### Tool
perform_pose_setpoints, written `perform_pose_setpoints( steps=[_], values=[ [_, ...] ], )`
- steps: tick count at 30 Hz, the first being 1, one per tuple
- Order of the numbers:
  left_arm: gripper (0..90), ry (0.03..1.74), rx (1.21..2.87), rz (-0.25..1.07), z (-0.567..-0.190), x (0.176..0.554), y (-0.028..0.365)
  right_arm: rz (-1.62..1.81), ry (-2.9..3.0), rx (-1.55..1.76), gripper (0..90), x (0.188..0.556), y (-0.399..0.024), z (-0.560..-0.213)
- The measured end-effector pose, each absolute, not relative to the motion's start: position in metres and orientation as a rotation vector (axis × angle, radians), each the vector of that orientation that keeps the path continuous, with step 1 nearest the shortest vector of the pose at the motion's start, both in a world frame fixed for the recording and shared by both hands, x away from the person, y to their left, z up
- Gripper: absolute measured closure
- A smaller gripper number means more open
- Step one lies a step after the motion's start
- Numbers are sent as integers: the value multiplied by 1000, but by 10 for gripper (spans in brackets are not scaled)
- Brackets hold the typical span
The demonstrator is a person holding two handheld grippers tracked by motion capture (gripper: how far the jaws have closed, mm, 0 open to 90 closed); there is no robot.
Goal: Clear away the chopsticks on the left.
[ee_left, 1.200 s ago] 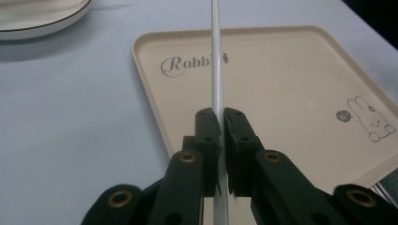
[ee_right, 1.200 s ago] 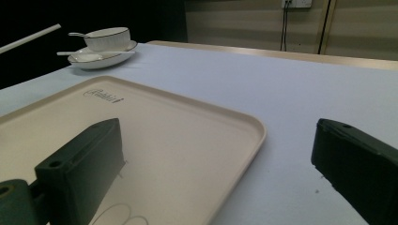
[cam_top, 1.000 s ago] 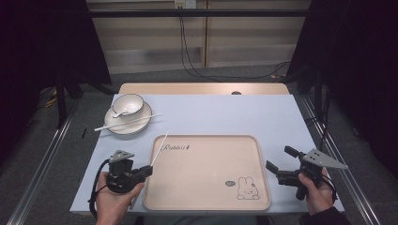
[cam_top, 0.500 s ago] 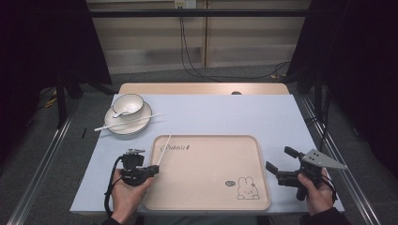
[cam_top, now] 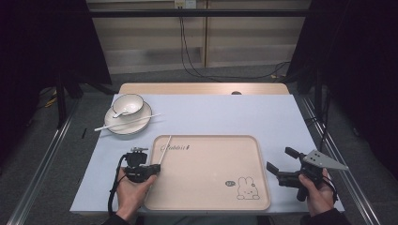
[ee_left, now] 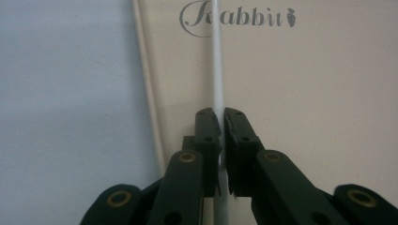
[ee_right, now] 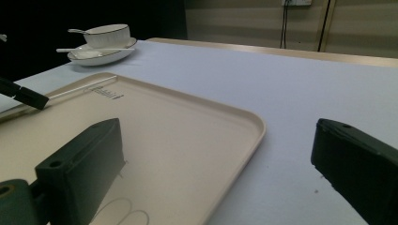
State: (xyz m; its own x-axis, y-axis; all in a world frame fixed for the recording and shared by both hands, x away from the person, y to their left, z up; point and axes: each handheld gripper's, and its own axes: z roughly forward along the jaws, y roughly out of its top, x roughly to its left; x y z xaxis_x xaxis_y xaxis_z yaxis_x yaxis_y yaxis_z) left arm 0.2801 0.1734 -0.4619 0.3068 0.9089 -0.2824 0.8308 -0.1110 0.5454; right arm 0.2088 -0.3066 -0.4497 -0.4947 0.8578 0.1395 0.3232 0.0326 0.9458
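My left gripper [cam_top: 156, 166] is shut on a thin white chopstick [cam_top: 164, 149] at the left edge of the beige rabbit tray [cam_top: 211, 173]. In the left gripper view the jaws [ee_left: 220, 117] pinch the chopstick [ee_left: 216, 70], which runs forward over the tray [ee_left: 305, 93] to the "Rabbit" print. My right gripper [cam_top: 280, 159] stands open beside the tray's right edge, holding nothing. In the right gripper view its wide-apart jaws [ee_right: 220, 154] frame the tray [ee_right: 187, 122], with the chopstick [ee_right: 80, 88] at far left.
At the back left a white bowl [cam_top: 128, 104] with a spoon [cam_top: 119, 113] sits on a plate [cam_top: 136, 123]. A second chopstick [cam_top: 126, 122] lies across the plate. The pale blue table cover [cam_top: 225, 117] stretches behind the tray. Metal rails flank the table.
My left gripper has moved right and a little forward with the chopstick, bringing it from the table cover over the tray's left edge. The right gripper has stayed put.
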Motion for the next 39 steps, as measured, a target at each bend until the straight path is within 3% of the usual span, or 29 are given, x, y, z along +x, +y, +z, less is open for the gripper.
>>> perform_pose_setpoints(
  steps=[15, 21, 24, 26, 32, 34, 36, 39],
  values=[
    [817, 1538, 1929, 135, -462, 281, 172, 1452, 1859, 1170, 23, 209, -306, -450],
    [713, 1423, 1940, 130, -458, 282, 177, 1471, 1854, 1170, 23, 208, -306, -449],
    [612, 1336, 1929, 133, -454, 280, 181, 1466, 1853, 1167, 24, 207, -306, -449],
    [480, 1252, 1948, 191, -450, 276, 183, 1461, 1857, 1163, 23, 207, -306, -449],
    [249, 1191, 1897, 140, -441, 276, 191, 1463, 1851, 1170, 25, 207, -307, -449],
    [241, 1172, 1897, 145, -436, 276, 194, 1460, 1850, 1168, 25, 206, -307, -449],
    [162, 1111, 1904, 182, -431, 277, 197, 1465, 1835, 1173, 26, 206, -307, -449],
    [125, 1042, 1892, 219, -425, 279, 206, 1472, 1831, 1180, 25, 205, -308, -448]
  ],
)
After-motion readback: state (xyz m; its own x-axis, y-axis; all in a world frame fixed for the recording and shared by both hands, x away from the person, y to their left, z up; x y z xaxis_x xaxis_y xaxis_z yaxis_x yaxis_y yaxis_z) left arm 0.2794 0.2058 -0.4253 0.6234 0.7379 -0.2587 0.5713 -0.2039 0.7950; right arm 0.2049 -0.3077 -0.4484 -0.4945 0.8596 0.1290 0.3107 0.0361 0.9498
